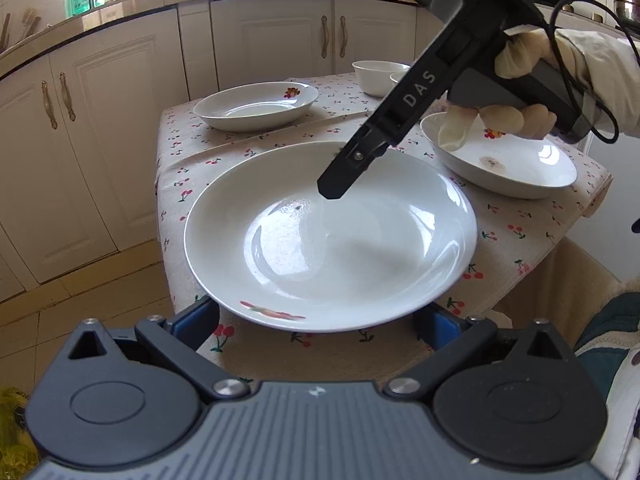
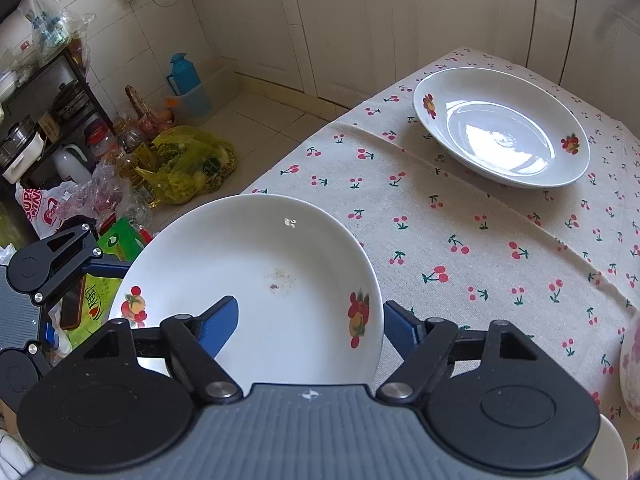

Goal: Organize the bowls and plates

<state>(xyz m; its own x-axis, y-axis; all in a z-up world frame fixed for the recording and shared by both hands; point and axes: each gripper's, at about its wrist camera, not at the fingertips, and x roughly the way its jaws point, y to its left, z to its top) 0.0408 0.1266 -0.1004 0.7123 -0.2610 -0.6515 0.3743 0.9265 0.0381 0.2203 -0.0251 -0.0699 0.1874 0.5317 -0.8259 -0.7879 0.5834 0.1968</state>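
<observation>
While the plate (image 1: 332, 240) juts past the counter (image 1: 520, 240) edge, the right claw (image 2: 309, 311) loosely straddles its rim and the left claw (image 1: 318, 311) gapes wide beneath; a weak pinch could tip it floorward.

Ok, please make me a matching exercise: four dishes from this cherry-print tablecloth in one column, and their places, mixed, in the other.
1 large white fruit-print plate
2 shallow white plate with a brown stain
3 white ceramic bowl
4 white plate with an orange flower print

A far left corner, alone
B far end, partly behind the right gripper
C under the gloved hand
D in front, nearest of all

Pairs: 1-D, 2-C, 3-B, 4-A
</observation>
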